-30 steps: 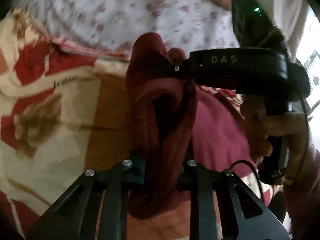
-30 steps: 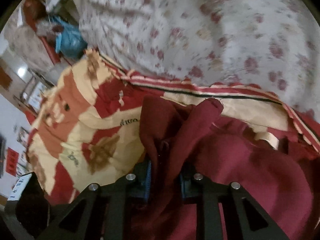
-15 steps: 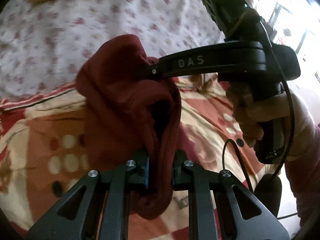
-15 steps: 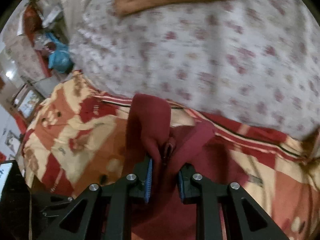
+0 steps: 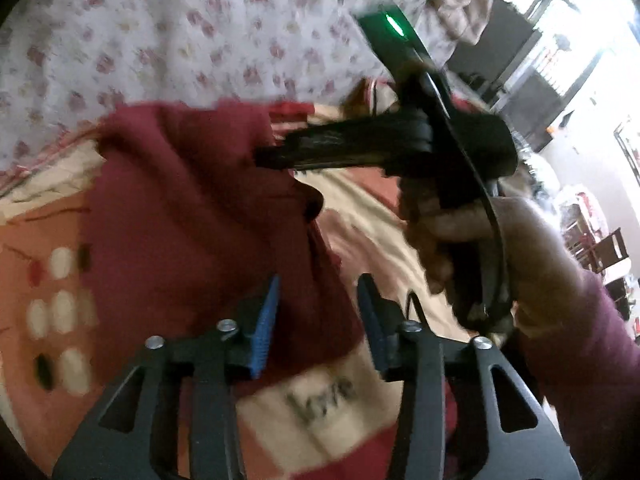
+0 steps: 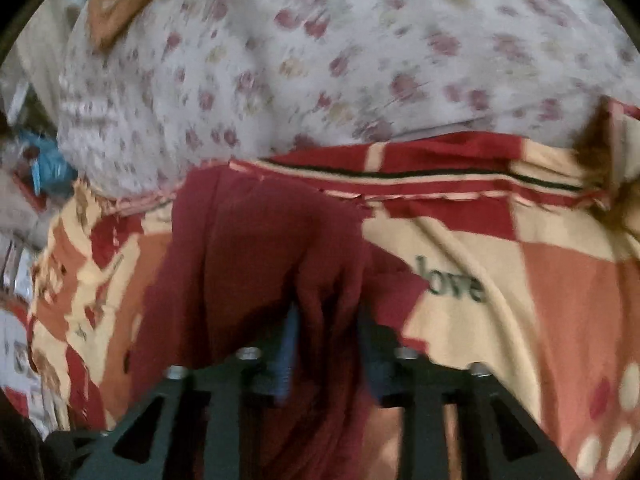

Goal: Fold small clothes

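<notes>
maroon garment (image 5: pixel 192 216) lies bunched on patterned bedspread (image 5: pixel 344 396) | left gripper (image 5: pixel 318 316) jaws opening, pads clear of cloth | right gripper (image 6: pixel 326 344) jaws opening, cloth between them | fold being laid down, flattening and further folds likely left

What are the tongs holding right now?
Dark red cloth garment, bunched edge, sits between both opening tongs: left tongs grip nothing, right tongs' hold is blurred.
</notes>
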Demonstrator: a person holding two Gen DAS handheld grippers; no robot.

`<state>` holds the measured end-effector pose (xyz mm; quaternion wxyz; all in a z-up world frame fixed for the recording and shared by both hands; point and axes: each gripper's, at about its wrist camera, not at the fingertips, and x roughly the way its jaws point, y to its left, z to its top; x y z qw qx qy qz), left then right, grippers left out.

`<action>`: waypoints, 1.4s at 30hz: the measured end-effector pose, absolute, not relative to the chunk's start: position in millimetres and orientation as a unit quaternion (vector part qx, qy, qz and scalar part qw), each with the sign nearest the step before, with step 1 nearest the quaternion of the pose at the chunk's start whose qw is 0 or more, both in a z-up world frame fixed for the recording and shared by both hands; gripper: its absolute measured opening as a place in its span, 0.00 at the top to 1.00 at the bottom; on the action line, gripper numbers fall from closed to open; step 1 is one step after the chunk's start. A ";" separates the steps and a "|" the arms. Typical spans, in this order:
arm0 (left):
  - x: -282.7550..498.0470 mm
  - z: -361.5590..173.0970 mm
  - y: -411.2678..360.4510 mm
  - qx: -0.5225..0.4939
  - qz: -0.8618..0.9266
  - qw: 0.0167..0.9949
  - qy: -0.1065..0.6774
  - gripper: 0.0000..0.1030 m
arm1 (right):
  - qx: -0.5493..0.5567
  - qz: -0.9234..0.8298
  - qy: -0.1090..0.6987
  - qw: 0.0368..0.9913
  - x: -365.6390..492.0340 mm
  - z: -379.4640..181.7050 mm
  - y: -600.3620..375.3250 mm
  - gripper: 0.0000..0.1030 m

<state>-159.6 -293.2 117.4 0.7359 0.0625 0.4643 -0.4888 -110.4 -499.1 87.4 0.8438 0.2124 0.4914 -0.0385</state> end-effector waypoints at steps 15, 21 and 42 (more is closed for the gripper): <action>-135.0 90.3 -222.9 0.090 -0.354 0.814 0.452 0.46 | 0.153 0.022 0.477 0.865 -197.4 85.7 -423.7 0.94; -128.9 78.5 -225.4 0.086 -0.334 0.819 0.458 0.46 | 0.188 0.029 0.472 0.861 -214.9 85.4 -442.1 0.94; -114.3 54.7 -237.0 0.051 -0.362 0.797 0.482 0.44 | 0.209 -0.100 0.445 0.865 -118.6 59.5 -514.8 0.79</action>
